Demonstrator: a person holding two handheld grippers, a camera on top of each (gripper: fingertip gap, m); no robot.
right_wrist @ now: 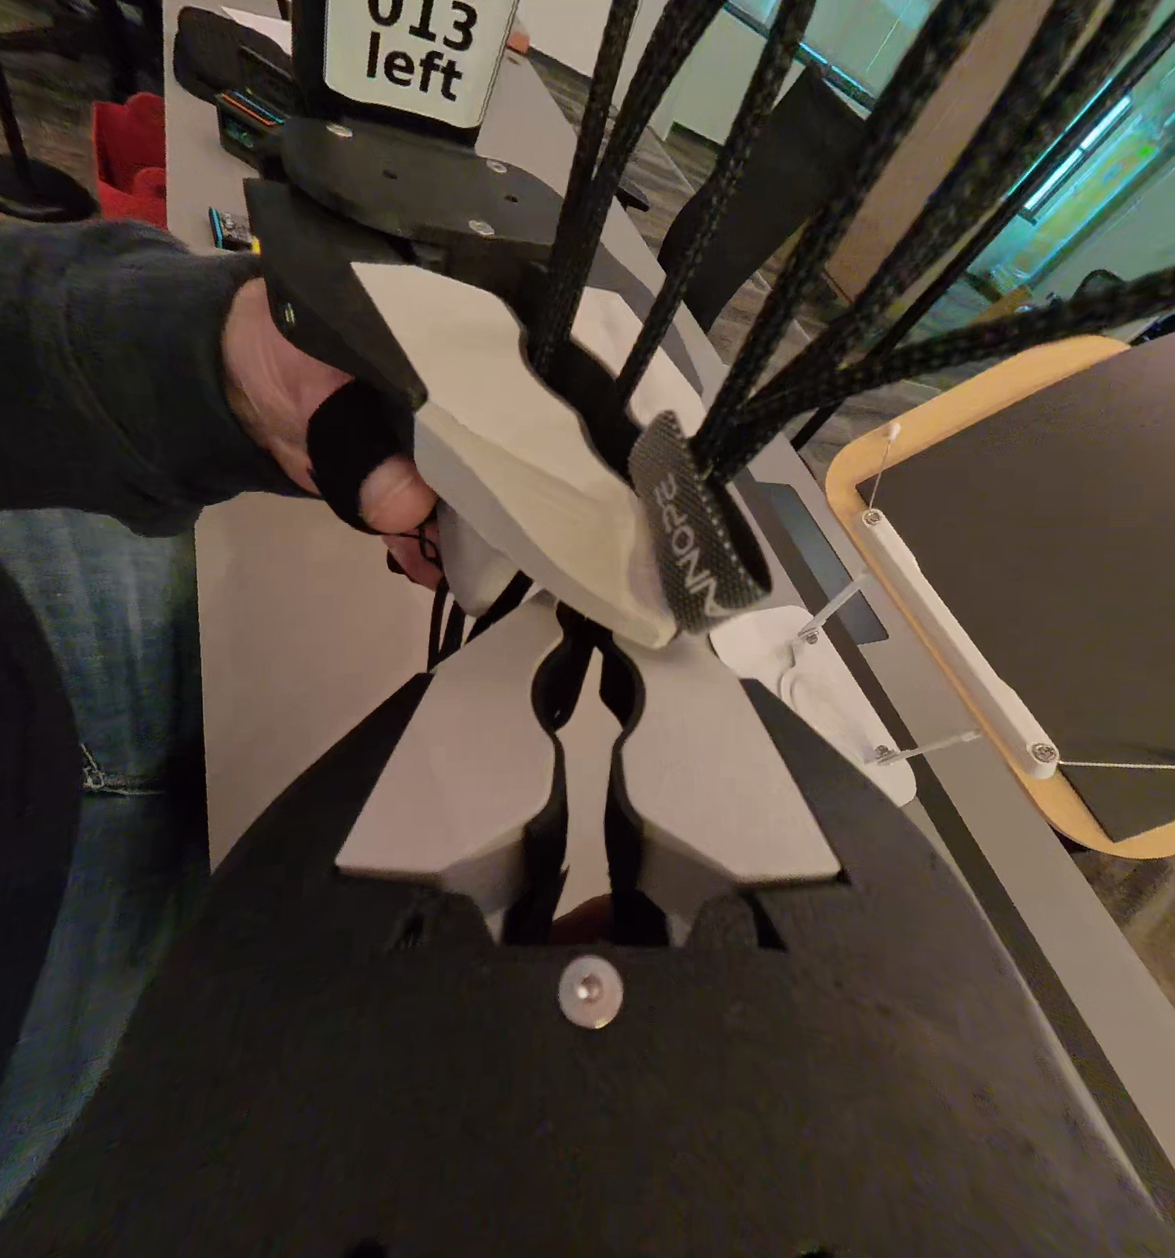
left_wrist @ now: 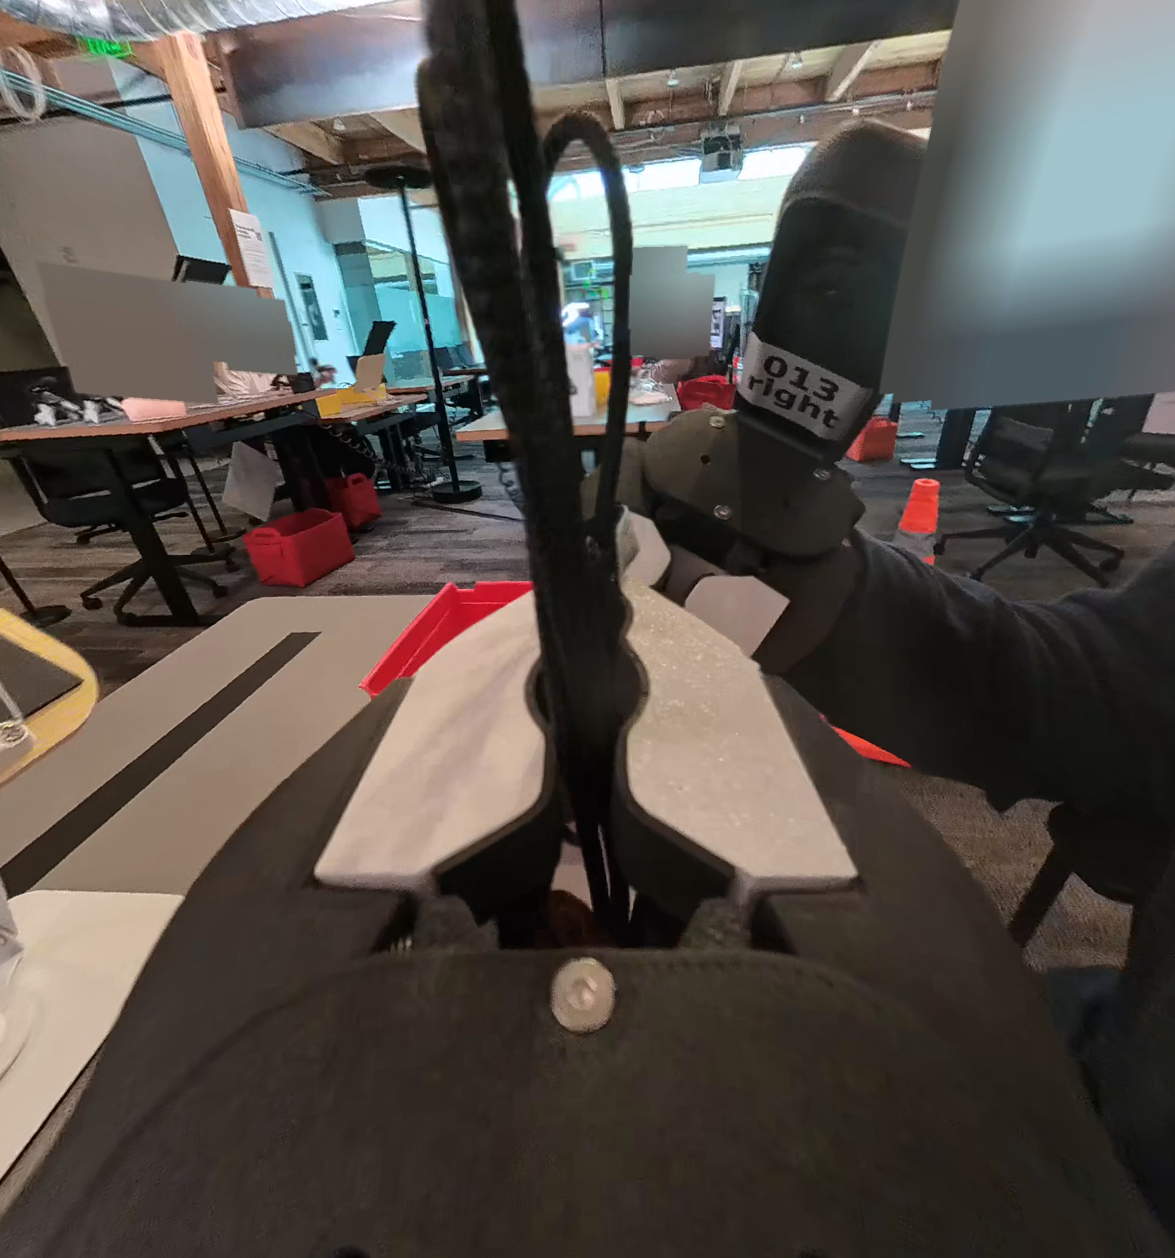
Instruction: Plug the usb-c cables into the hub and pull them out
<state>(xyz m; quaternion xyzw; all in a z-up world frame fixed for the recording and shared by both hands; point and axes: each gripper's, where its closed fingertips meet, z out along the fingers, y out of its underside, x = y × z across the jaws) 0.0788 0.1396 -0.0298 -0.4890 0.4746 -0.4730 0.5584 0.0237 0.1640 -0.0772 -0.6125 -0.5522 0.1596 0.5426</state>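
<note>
Here, the left gripper is clamped on a bundle of black braided cables, held up above the grey table, its white fingers pressed against the strands that rise out of frame. Just beside it, and touching at the tips in the right wrist view, the right gripper is closed down on dark strands from the same bundle, near the woven strap that binds the cables together. To the far right sits a black panel with a pale wooden rim.

No hub shows in either view, and no plug end can be made out, so the plugging appears not yet begun. The likely trouble lies in the tangle: with both claws pinching several strands at once, pulling apart could drag the whole bundle rather than free one cable, or the strap could snag on a fingertip. The cables look slack, matte and braided, looped and doubled over.
</note>
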